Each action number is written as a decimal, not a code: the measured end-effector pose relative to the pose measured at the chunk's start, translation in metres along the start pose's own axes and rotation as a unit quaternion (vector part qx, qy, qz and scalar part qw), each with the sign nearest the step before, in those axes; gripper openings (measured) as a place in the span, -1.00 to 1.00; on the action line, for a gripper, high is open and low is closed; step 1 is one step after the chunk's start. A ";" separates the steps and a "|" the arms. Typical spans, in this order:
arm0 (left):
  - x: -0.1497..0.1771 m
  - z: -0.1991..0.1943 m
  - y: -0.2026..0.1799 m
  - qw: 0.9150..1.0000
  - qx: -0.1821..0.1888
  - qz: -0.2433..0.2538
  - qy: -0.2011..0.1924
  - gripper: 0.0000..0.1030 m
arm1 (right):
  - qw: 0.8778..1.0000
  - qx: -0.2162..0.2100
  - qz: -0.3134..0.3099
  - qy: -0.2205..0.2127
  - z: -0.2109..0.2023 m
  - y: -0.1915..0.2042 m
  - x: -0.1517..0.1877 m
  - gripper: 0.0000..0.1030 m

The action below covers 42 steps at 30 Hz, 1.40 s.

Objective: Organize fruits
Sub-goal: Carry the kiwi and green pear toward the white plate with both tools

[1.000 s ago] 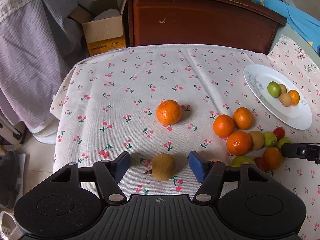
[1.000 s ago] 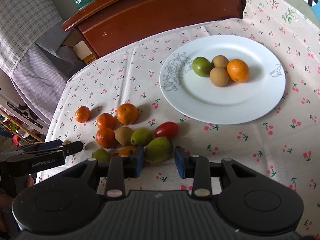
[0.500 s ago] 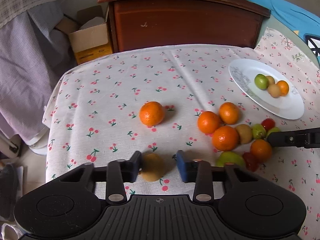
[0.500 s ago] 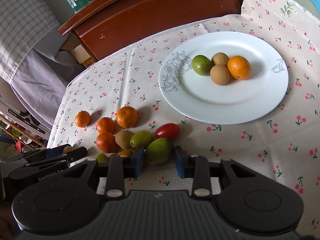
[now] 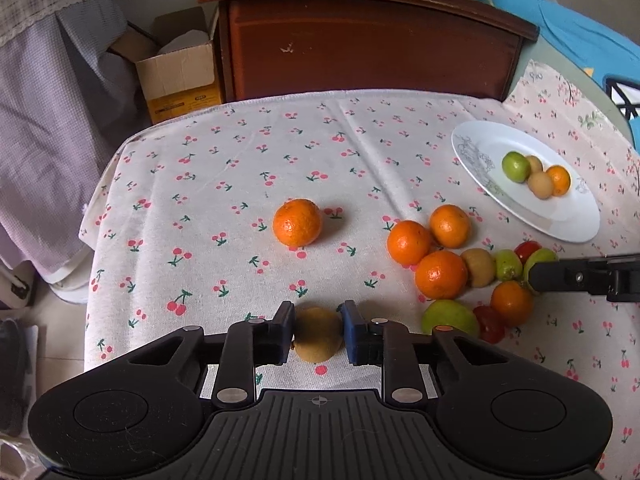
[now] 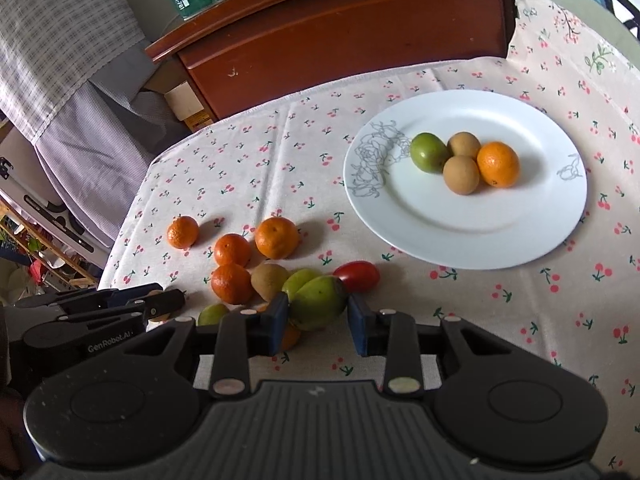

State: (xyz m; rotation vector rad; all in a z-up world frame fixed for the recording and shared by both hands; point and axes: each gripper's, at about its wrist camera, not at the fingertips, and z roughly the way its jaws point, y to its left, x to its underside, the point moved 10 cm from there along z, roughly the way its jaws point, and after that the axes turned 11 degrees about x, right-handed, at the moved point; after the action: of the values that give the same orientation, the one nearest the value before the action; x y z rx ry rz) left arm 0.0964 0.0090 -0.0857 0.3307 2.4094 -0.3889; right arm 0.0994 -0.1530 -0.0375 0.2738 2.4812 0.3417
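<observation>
At the bottom centre of the left wrist view, a brown kiwi [image 5: 318, 334] lies on the tabletop [image 5: 240, 184], pinched between the two blue pads of the left claw [image 5: 319, 330]; both pads press on its sides. The left claw's jaws have just been closing on it. Above it, at the frame's centre, a lone orange [image 5: 297, 222] sits well apart from the rest.

At the lower centre of the right wrist view, a green fruit [image 6: 318, 302] sits between the fingers of the right claw [image 6: 318, 322]. The left pad touches it; the right pad stands just beside it, and whether it presses I cannot tell. Touching this fruit, to the upper right, lies a red tomato [image 6: 357, 276]; to the left lie a second green fruit [image 6: 300, 280], another kiwi [image 6: 270, 279] and three oranges [image 6: 232, 250] in a loose cluster.

In the upper right of that frame a white plate [image 6: 520, 240] holds a green fruit, two brown kiwis and an orange, all touching. A cherry-print cloth covers the tabletop. Behind it stands a dark wooden headboard [image 6: 360, 36], and at the upper left of the left wrist view an open cardboard box [image 5: 176, 76].
</observation>
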 end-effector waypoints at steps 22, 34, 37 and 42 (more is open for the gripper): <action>0.004 -0.007 -0.003 1.000 0.000 -0.017 -0.012 -0.55 | 1.000 -0.002 0.006 0.013 0.001 -0.002 0.003 -0.36; -0.043 -0.028 -0.050 0.996 0.050 0.007 -0.074 -0.55 | 0.999 -0.023 0.025 -0.026 -0.023 -0.005 -0.022 -0.36; -0.057 -0.032 -0.066 0.994 0.071 0.014 -0.088 -0.55 | 0.998 -0.025 0.042 -0.046 -0.035 -0.012 -0.036 -0.36; -0.073 -0.029 -0.091 0.990 0.100 0.023 -0.092 -0.55 | 0.995 -0.018 0.064 -0.076 -0.053 -0.029 -0.056 -0.36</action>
State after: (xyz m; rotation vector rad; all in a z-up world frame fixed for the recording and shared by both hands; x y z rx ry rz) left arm 0.1042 -0.0748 0.0007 0.4197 2.1838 -0.6162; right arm 0.1087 -0.2051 0.0259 0.4284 2.3109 0.4029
